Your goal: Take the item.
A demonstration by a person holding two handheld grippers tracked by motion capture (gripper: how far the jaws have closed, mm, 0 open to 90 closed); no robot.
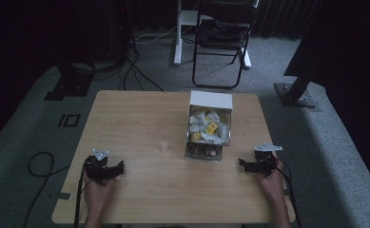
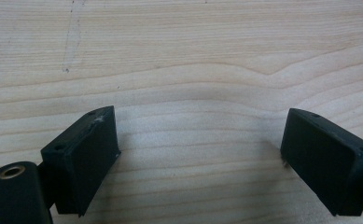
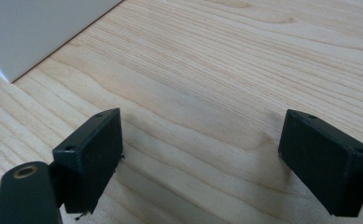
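I have both grippers resting low on the tabletop point(image 1: 140, 190), left gripper point(image 1: 107, 169) and right gripper point(image 1: 255, 164) with fingers wide and empty; the box point(image 1: 210, 124) of packets sits between them, further back, within easy reach.

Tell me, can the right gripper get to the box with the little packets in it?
Probably yes. The right gripper rests open on the table, and bare wood lies between it and the box of packets, whose open side faces the person.
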